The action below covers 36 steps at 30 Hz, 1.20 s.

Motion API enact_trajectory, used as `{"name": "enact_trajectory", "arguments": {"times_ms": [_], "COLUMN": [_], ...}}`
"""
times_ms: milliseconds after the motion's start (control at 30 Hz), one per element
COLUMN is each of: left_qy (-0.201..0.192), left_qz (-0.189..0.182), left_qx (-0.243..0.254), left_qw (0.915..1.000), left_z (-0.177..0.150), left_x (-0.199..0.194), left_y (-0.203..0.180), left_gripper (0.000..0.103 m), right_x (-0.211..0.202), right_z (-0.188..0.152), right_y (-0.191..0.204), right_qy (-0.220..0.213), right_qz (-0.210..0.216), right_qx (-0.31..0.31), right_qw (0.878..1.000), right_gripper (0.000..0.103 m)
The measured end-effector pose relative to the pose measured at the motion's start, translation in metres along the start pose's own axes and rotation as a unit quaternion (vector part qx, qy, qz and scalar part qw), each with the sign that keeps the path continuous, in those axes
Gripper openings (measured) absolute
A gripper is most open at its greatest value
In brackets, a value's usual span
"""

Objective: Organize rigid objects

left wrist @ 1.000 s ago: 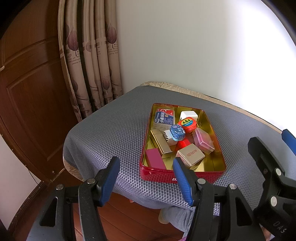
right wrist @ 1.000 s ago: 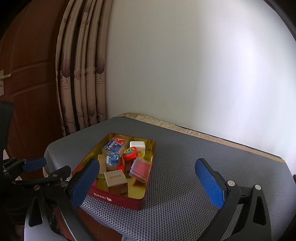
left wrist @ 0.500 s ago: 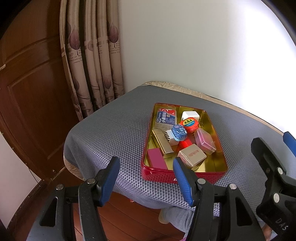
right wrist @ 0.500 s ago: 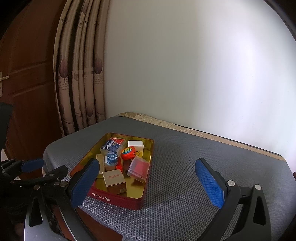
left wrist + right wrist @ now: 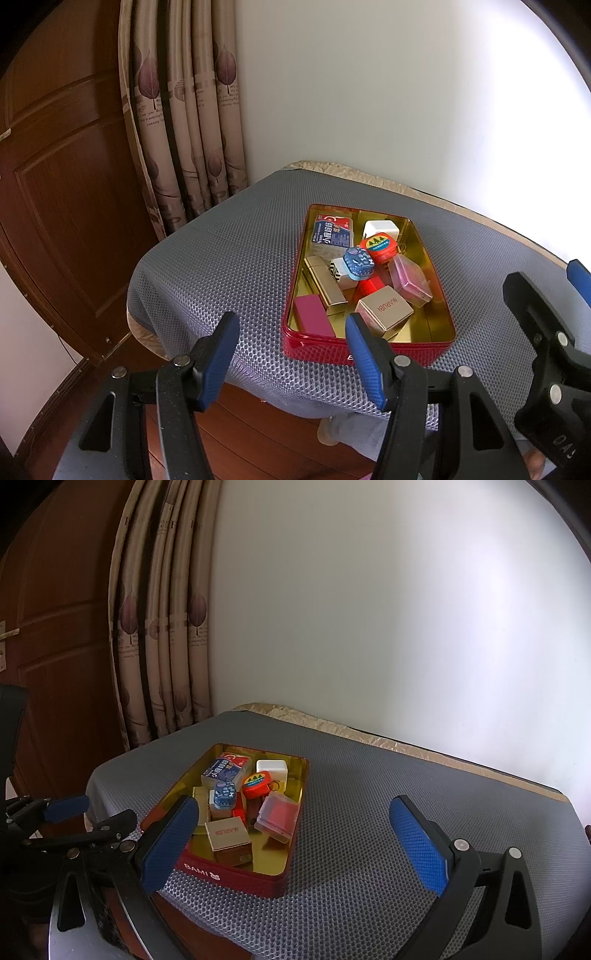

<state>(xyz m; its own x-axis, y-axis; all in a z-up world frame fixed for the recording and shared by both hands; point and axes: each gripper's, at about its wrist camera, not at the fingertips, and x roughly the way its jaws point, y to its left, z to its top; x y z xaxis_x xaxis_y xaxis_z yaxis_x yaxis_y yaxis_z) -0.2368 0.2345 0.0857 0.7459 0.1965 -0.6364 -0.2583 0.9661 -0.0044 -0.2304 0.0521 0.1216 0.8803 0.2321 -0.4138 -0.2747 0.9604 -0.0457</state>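
A red tin (image 5: 369, 354) (image 5: 229, 875) with a gold inside sits near the table's front left corner. It holds several small things: a tan cardboard box (image 5: 384, 306) (image 5: 227, 834), a clear pink case (image 5: 410, 280) (image 5: 277, 814), a red round tape measure (image 5: 378, 247) (image 5: 256, 784), a blue patterned tin (image 5: 357, 263) (image 5: 224, 794), a white cube (image 5: 380, 228) (image 5: 271, 770), a blue-and-red packet (image 5: 332, 234) (image 5: 223, 770), a gold bar (image 5: 325, 284) and a magenta box (image 5: 314, 319). My left gripper (image 5: 291, 354) hovers open before the tin's near edge, empty. My right gripper (image 5: 295, 842) is open over the mat, empty.
A grey mesh mat (image 5: 229, 258) (image 5: 369, 812) covers the table, with bare mat to the right of the tin. Curtains (image 5: 184, 129) and a dark wooden door (image 5: 55, 184) stand left. A white wall (image 5: 369, 609) rises behind. Wooden floor (image 5: 258, 435) lies below the table edge.
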Motion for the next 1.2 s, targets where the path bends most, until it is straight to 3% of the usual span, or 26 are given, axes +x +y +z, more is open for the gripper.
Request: {"name": "enact_trajectory", "arguments": {"times_ms": [1200], "left_qy": [0.014], "left_qz": [0.0], "left_qx": [-0.008], "left_qw": [0.9999], "left_z": [0.0005], "left_x": [0.0042], "left_y": [0.0023], "left_gripper": [0.061], "right_x": [0.0006], "right_z": [0.0012], "right_y": [0.0033], "right_qy": [0.001], "right_qz": [0.008], "right_qx": [-0.006], "right_qw": [1.0], "right_gripper": [0.103]}}
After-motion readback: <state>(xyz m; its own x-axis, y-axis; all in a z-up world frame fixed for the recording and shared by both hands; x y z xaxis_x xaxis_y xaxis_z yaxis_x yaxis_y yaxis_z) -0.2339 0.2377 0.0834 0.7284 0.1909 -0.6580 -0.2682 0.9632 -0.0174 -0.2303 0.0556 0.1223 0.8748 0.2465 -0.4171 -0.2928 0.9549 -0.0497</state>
